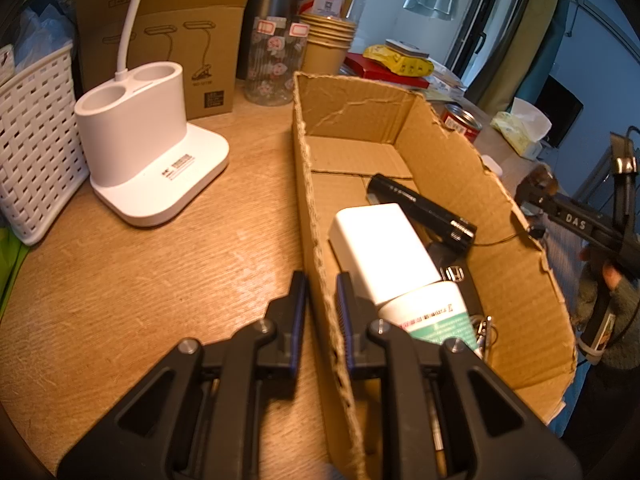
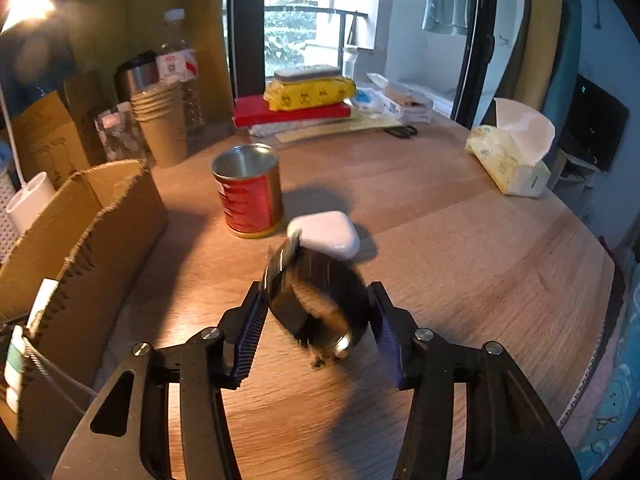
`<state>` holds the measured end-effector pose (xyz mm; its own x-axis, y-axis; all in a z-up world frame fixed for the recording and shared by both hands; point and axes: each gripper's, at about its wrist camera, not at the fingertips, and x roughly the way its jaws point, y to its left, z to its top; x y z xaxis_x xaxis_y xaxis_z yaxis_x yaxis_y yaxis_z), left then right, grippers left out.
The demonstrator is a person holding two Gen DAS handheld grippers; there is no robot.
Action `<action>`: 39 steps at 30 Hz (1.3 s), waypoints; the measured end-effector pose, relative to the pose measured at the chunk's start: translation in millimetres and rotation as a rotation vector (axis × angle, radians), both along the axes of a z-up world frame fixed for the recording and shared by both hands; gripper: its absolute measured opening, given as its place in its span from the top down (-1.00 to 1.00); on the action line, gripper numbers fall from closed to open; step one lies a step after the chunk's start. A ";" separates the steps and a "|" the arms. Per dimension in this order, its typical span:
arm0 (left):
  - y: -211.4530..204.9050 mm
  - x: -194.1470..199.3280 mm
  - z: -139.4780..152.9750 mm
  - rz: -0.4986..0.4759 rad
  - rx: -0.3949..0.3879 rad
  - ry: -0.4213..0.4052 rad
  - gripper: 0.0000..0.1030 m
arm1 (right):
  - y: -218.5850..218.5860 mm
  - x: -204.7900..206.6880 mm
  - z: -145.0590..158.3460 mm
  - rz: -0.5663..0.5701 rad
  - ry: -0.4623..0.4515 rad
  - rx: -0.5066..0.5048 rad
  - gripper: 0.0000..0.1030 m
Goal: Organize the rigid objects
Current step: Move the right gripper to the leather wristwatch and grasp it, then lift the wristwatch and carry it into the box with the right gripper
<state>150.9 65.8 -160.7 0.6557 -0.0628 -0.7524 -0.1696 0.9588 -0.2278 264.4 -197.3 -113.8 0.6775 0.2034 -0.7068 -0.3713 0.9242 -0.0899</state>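
Right hand-held gripper (image 2: 318, 316) grips blurred dark watch (image 2: 316, 308), band loop upright above worktop (image 2: 460, 240). Left hand-held gripper (image 1: 322, 300) clamps cardboard box (image 1: 440, 168) wall; flashlight (image 1: 420, 210) inside lies diagonal.

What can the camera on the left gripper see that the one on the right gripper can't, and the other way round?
Only the left wrist view looks down into the cardboard box: a white block, a black flashlight and a green-and-white tube lie inside, while the left gripper straddles the box's near wall.

Only the right wrist view shows the right gripper around a blurred dark watch, with a white earbud case beyond it.

Both show the box, the red can, the paper cups and the tissue pack.
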 end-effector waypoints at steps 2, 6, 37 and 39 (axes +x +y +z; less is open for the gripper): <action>0.0 0.0 0.0 0.000 0.000 0.000 0.68 | 0.4 -2.3 3.3 0.004 -0.008 0.017 -0.03; 0.0 0.0 0.0 0.000 0.000 0.000 0.68 | 5.1 -9.0 9.9 0.021 -0.022 0.036 -0.03; 0.0 0.1 0.0 0.000 0.000 0.000 0.68 | 125.5 -40.2 60.3 0.313 -0.098 0.051 -0.03; 0.5 0.1 0.0 0.002 -0.001 0.000 0.68 | 133.9 -34.8 55.1 0.328 -0.079 0.047 -0.03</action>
